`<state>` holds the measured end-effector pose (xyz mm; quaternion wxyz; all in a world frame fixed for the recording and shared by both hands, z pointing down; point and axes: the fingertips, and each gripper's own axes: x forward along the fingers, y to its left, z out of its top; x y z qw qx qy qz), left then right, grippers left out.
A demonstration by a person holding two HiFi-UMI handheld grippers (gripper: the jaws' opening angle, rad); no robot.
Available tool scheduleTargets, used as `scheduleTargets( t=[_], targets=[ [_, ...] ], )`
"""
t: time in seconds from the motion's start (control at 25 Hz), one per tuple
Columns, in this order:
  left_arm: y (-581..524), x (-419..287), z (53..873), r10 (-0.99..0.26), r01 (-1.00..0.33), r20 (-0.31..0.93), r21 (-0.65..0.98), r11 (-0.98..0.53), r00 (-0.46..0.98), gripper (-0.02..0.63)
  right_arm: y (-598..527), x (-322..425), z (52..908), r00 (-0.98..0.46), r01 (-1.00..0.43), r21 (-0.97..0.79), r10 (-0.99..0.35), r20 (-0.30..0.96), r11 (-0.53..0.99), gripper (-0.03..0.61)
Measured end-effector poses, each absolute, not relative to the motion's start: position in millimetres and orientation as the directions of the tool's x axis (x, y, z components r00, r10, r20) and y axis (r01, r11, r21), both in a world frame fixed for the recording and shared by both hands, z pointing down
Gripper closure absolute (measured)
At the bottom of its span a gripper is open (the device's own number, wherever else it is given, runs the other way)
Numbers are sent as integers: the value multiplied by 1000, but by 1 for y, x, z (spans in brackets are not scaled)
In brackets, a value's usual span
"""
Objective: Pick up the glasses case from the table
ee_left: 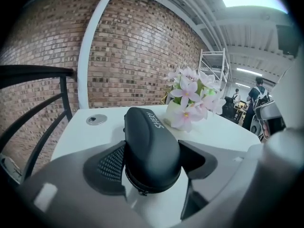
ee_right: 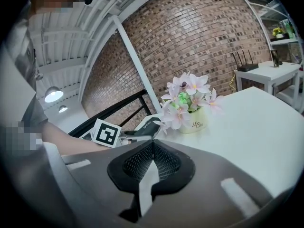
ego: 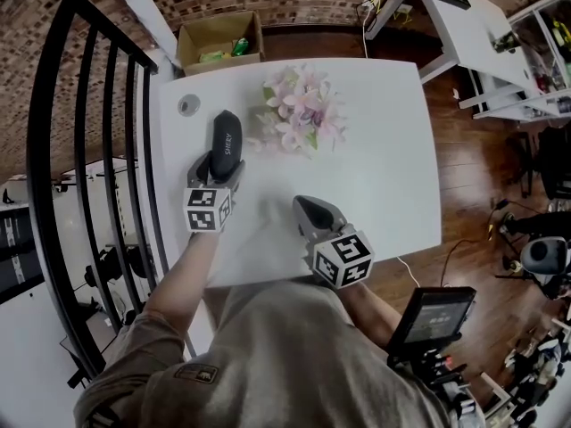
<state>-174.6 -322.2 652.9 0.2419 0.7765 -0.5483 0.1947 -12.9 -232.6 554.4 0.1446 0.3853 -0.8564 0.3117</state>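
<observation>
Clearly the left claw [ego: 222, 171] pinches the glasses case [ee_left: 149, 141], whose near end sits between its wide-set pads, low over the table [ee_left: 223, 132]. It looks stiff, smooth and light, so grip the flanks squarely. The right claw [ee_right: 152, 148] is pressed together, empty.

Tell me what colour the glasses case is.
The glasses case is black with pale lettering, clearest in the left gripper view.

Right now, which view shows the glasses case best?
The left gripper view: the glasses case fills the centre, close up, lettering and zip visible. The head view shows it small from above, near end under the left gripper. The right gripper view shows only a sliver beside a marker cube.
</observation>
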Motion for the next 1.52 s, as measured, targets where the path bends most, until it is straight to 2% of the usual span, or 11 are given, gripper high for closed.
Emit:
scheduleTargets(
  t=[0.4,0.92,1.2,1.52],
  targets=[
    [-268,-160,594,-818,-950,483,179,-257,312,272,-211,-10,532,-723,-691,-425,-553,415,584,566],
    [-178,-133,495,-924,-954,281,227,-199,259,272,-178,5,493,-808,-589,-390,-507,300,708,566],
    [-144,-125,452,-937,-941,195,237,-243,291,272,-167,2,466,-815,-579,-351,-519,258,736,566],
    [-120,-127,431,-925,-921,158,243,-303,346,272,-158,-2,457,-785,-620,-343,-563,260,706,566]
  ],
)
